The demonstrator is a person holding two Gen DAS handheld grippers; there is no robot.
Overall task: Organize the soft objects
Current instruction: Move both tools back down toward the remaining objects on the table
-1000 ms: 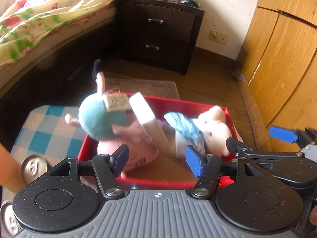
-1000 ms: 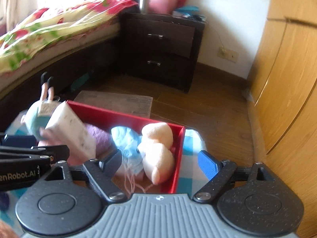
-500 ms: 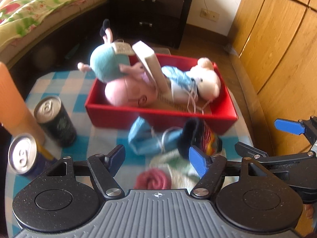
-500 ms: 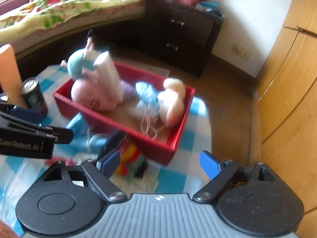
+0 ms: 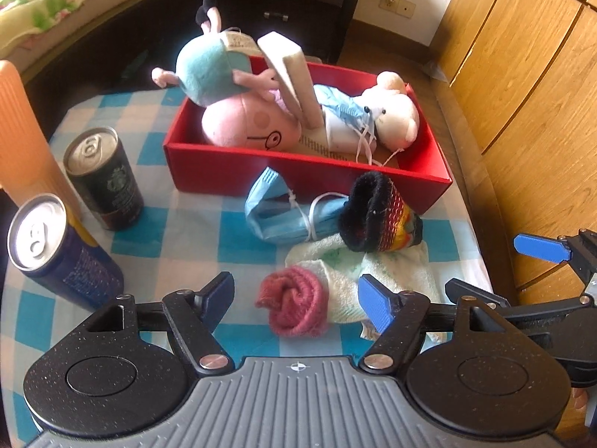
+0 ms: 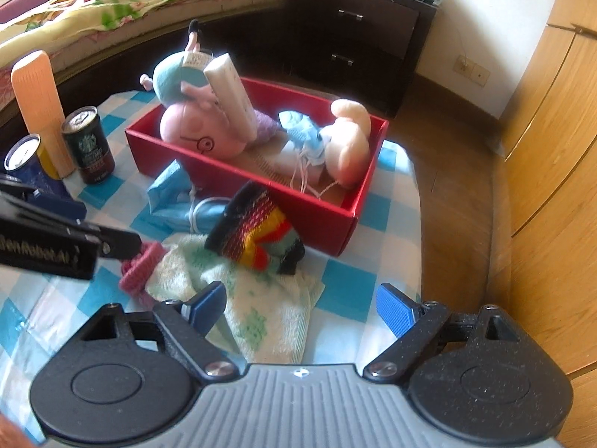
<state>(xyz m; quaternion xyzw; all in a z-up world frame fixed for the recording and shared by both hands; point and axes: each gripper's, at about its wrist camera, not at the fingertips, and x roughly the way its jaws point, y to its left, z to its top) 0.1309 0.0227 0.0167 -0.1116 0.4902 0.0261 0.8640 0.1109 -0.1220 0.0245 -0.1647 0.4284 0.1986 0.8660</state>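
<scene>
I see my left gripper [image 5: 296, 296] spread wide and empty, the pink rolled sock [image 5: 293, 300] lying between its fingers. My right gripper [image 6: 300, 308] gapes too (nothing held) over the towel [image 6: 257, 313]. Beyond sits the red box [image 5: 298, 171] of plush toys.

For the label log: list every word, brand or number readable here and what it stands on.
"GenRobot.AI": side of the left gripper, first letter partly cut off.
Starbucks siren logo: dark can; its small text is unreadable.
Blue can: print blurred.
Plush pig's tag: too small.
Red box floor print: illegible.
</scene>
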